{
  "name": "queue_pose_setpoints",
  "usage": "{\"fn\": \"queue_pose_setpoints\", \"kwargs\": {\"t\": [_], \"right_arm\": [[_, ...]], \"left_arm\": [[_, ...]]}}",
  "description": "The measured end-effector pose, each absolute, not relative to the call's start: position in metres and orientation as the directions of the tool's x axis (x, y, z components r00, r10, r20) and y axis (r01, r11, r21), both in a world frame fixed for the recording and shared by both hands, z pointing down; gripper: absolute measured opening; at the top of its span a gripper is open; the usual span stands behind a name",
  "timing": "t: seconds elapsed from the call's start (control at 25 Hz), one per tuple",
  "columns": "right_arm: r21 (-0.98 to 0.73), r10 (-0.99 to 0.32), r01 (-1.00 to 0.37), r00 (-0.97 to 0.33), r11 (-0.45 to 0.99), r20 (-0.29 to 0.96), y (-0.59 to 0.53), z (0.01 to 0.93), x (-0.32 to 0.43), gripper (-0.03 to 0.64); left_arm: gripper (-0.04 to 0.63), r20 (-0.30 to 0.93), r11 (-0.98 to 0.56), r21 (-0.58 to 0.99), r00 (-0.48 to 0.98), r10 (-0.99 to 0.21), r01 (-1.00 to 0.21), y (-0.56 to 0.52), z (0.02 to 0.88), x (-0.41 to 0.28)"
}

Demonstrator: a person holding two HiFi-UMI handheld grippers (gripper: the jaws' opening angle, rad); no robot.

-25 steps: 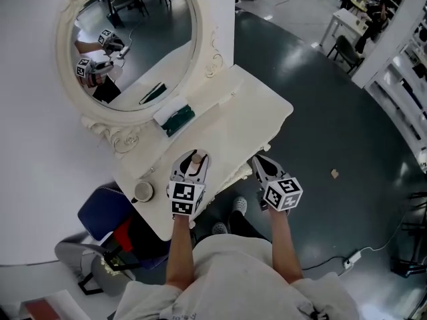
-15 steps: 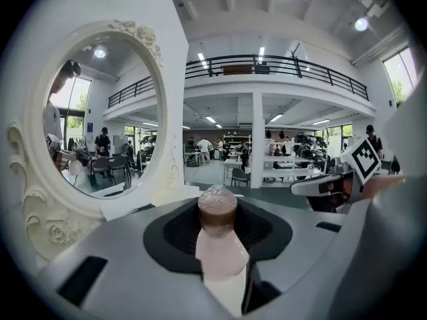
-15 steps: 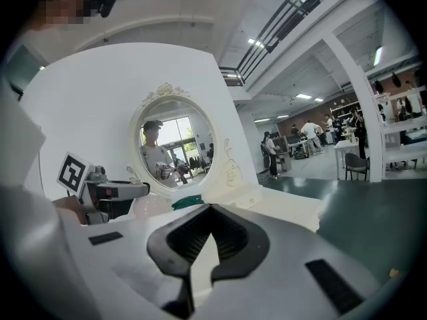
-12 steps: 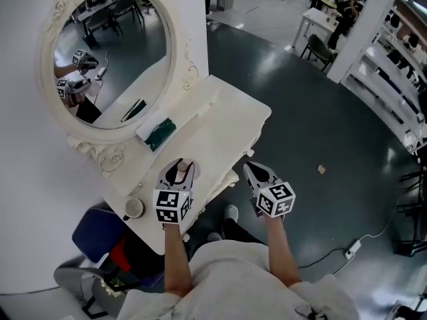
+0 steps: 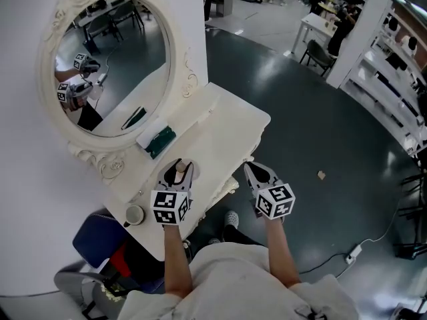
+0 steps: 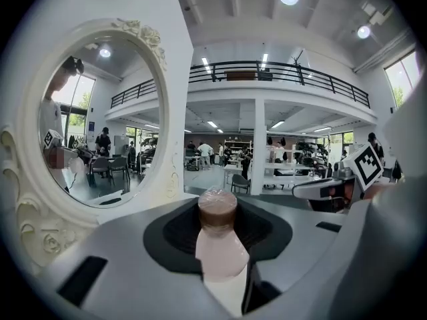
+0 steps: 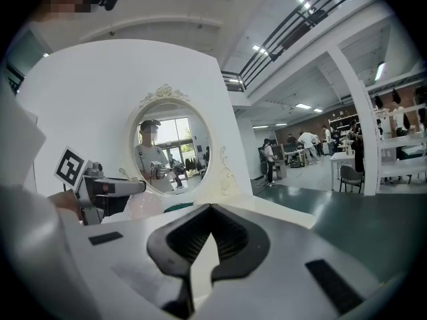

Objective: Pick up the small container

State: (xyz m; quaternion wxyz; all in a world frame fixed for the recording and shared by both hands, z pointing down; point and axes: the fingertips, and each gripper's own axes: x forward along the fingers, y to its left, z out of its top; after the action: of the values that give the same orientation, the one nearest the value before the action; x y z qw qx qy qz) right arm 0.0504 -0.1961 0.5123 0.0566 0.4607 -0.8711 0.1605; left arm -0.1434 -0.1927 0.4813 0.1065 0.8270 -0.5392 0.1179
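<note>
Grip looks solid: left gripper point(image 5: 179, 165) is clamped on the small container point(image 6: 220, 245), a brown-capped pink bottle, over the surface's point(image 5: 223, 129) near edge. Right gripper point(image 5: 253, 170) sits closed and empty. Probably best to lift straight up, keeping it upright.

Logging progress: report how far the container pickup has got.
Done: the left hand-held gripper is closed on the pale pink bottle with a brown cap. In hand: it holds the bottle over the white dressing table; whether it has cleared the top is unclear. Left: confirming the lift. The right hand-held gripper is shut, empty.
</note>
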Motion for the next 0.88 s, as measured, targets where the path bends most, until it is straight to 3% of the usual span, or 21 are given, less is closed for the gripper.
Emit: {"fn": "queue_pose_setpoints", "kwargs": {"t": [0.88], "right_arm": [[-0.248,-0.753,-0.79,-0.611,0.561,0.245,-0.206,0.517,0.027,0.017]], "left_arm": [[0.15,0.341,-0.424,0.029,0.407,-0.847,-0.905,-0.202,0.489,-0.143]]}}
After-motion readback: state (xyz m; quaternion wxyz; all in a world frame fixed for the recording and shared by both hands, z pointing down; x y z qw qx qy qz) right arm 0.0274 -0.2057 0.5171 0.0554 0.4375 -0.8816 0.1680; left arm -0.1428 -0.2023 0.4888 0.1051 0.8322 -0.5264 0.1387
